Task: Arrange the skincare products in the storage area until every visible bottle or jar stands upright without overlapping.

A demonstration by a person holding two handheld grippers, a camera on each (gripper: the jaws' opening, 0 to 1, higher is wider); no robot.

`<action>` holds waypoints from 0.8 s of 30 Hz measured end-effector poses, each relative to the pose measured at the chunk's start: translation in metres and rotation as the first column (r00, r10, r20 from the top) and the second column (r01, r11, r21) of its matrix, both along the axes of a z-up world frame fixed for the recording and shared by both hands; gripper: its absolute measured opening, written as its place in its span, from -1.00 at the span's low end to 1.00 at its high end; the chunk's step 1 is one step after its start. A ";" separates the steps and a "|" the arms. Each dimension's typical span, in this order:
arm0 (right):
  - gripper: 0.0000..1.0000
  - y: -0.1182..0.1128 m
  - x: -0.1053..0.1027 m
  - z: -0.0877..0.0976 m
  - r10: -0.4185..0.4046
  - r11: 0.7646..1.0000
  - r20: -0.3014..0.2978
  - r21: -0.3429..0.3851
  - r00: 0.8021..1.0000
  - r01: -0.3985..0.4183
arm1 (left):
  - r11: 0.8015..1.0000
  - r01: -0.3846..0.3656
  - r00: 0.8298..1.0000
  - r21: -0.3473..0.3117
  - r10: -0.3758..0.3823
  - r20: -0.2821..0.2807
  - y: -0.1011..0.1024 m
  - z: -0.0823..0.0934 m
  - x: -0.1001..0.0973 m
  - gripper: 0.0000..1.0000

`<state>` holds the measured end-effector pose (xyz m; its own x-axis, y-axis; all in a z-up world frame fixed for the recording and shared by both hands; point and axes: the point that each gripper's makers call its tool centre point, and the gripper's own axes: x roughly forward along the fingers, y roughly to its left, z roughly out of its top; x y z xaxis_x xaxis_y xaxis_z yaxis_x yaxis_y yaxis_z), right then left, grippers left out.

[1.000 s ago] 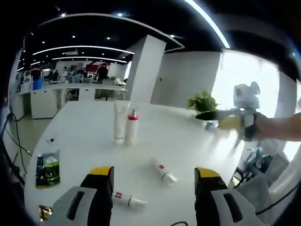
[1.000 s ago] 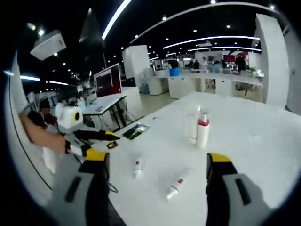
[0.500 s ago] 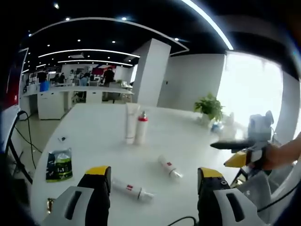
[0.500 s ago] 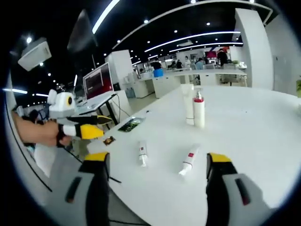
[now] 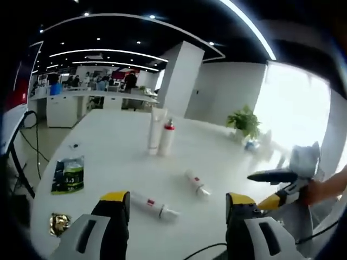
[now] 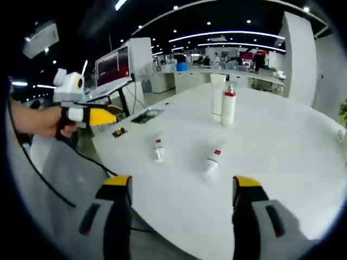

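White worktop [image 5: 108, 141], left gripper view, left to right:
- Gold foil packet [image 5: 58, 223], flat near the near-left edge.
- Dark green sachet [image 5: 68, 175], flat, just beyond the foil packet.
- Left tool [image 5: 176, 211]: jaws wide apart, holding nothing, above the near edge.
- White tube with red mark [image 5: 153, 206], lying on its side between the jaws as seen.
- Tall white tube [image 5: 155, 129], upright at mid-worktop.
- Red-capped bottle [image 5: 167, 138], upright, just beside the tall tube on its right.
- Second white tube [image 5: 197, 184], lying on its side, apart from the first.
- Potted plant [image 5: 244, 122] at the far right edge.
- Right tool [image 5: 271, 176], held in a hand at the right, off the worktop; I cannot tell how its jaws stand there.

Right gripper view: right tool [image 6: 181, 203] jaws wide, empty. Both fallen tubes lie ahead; tall tube and bottle stand beyond.
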<state>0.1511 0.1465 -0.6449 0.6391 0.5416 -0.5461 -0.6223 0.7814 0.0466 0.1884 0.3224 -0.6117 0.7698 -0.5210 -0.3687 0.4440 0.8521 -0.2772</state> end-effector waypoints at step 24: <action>0.36 0.013 -0.013 -0.016 0.079 0.986 0.031 -0.152 0.996 -0.074 | 0.918 0.248 0.955 0.310 -0.178 -0.237 -0.026 -0.119 0.061 1.00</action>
